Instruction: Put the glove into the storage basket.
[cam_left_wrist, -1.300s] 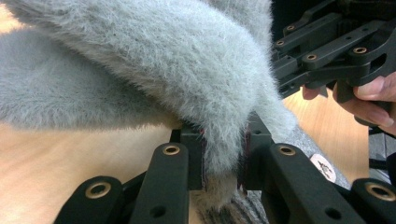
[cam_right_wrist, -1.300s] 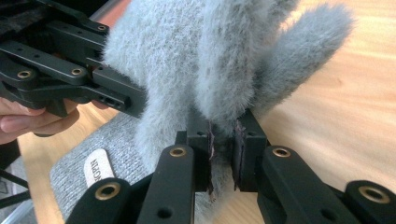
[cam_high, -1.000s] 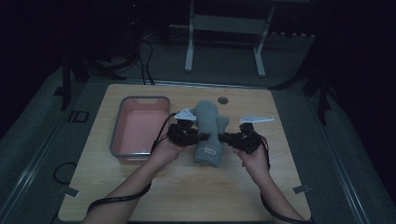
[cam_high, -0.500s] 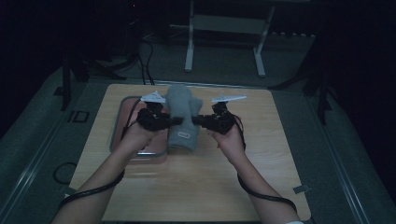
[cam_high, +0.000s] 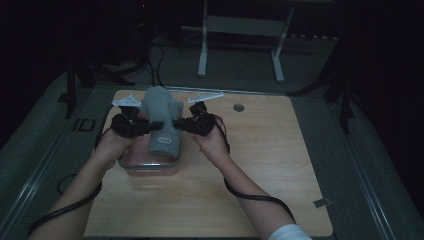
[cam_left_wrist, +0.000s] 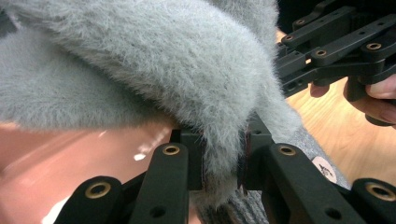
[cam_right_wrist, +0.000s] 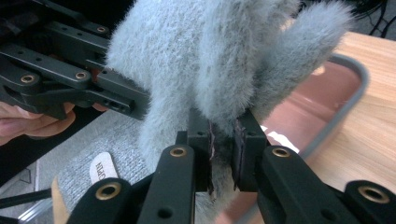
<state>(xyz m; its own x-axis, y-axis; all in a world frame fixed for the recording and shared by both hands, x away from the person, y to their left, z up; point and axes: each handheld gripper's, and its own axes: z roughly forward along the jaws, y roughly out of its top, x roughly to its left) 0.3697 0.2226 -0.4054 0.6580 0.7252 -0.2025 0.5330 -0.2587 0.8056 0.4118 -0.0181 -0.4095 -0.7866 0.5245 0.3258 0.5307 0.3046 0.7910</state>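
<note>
A grey fluffy glove hangs between the two grippers, above a pink tray with a grey rim, which stands on the light wooden surface. The glove is soft and furry, with a knitted ribbed cuff that carries a small oval label. Its long axis runs away from the person: the rounded finger end points to the far edge, the cuff points to the person. The left gripper pinches one side of the glove, its jaws nearly closed on the fur. The right gripper grips the opposite side in the same way.
</note>
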